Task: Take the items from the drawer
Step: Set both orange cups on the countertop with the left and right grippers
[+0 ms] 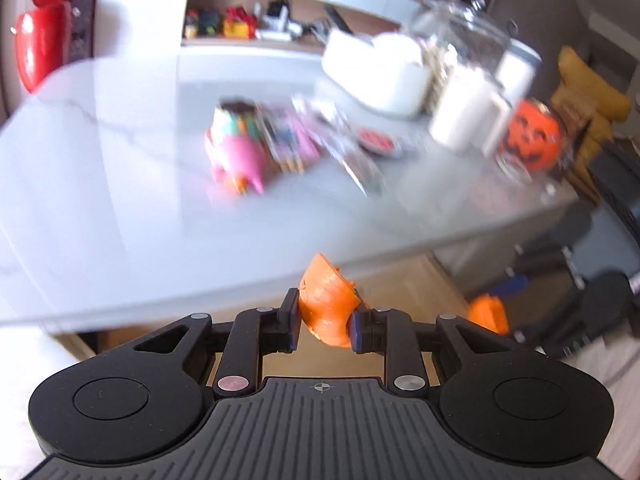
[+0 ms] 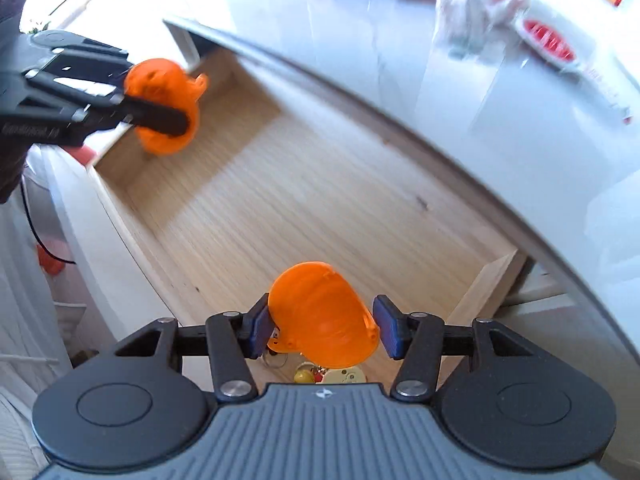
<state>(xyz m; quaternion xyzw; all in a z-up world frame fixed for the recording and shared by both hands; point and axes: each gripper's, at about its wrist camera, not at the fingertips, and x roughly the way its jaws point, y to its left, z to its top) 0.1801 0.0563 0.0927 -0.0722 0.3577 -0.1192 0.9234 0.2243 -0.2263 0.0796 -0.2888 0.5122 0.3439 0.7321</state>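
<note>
Pale wooden drawer (image 2: 320, 184): it stands open under both tongs and its floor is mostly bare. Bring each piece straight up before you swing it forward.
White marble-look countertop (image 1: 100, 160): ahead of and above both tongs, with its edge overhanging the back of the drawer. I judge this lip to be the main thing to clear. The bare stretch ahead-left of the left tongs looks like the easiest place to set things down.
Left tongs (image 1: 325, 324): closed on a ribbed orange plastic pumpkin shell (image 1: 326, 304), with a pad pressing on each side. They hang over the left end of the drawer, just short of the counter edge. Keep that squeeze steady.
Right tongs (image 2: 324, 328): a smooth orange plastic dome shell (image 2: 320, 304) sits between the jaws, above the near right part of the drawer floor. The left pad is against it. The right pad is just beside it or barely touching, and I cannot tell whether the grip is firm. Make sure of the hold first, because a curved shell is likely to slip sideways.
White tub (image 1: 380, 76) and glass jars (image 1: 464, 112): far ahead-right of the left tongs. Keep well away from them.
Orange pumpkin-face pail (image 1: 530, 136): beside the jars, near the counter's right edge.
Pink and multicoloured pile of packets (image 1: 244, 148): straight ahead of the left tongs, mid-counter. Set down short of it.
Red-centred round dish (image 1: 378, 140): just right of that pile.
Small yellow and cream trinkets (image 2: 320, 376): on the drawer floor directly below the right tongs. They have not been taken out yet.
</note>
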